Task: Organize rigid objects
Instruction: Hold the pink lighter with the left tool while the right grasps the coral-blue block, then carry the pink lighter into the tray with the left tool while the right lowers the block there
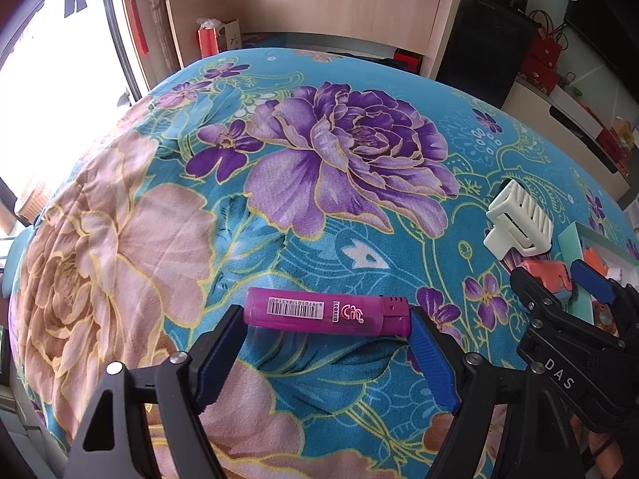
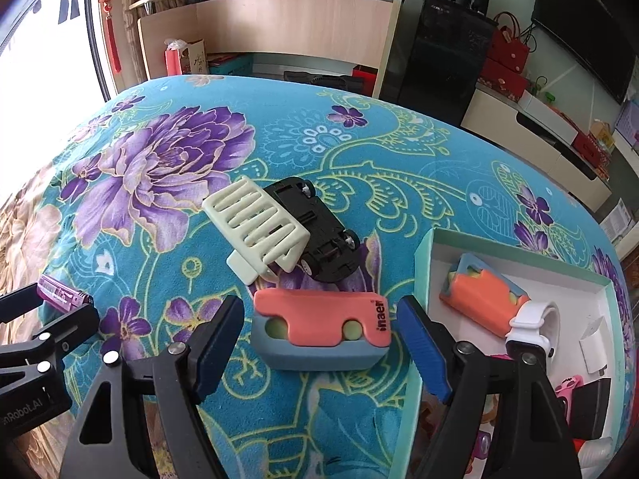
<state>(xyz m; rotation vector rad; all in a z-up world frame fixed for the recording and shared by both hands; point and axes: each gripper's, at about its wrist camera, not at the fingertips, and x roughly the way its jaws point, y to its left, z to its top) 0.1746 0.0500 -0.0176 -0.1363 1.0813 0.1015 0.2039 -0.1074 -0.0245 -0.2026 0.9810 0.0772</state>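
A magenta lighter lies crosswise between the fingertips of my left gripper, whose pads touch both its ends; its end shows in the right wrist view. My right gripper is open around an orange and grey-blue block lying on the floral cloth, with gaps on both sides. Behind the block lie a cream slatted clip and an upside-down black toy car. A mint-rimmed white box at the right holds a second orange block, a white watch and other small items.
The blue floral cloth covers a rounded table. Behind it stand a wooden shelf unit, a black appliance and a low white cabinet with red boxes. A bright window is at the left.
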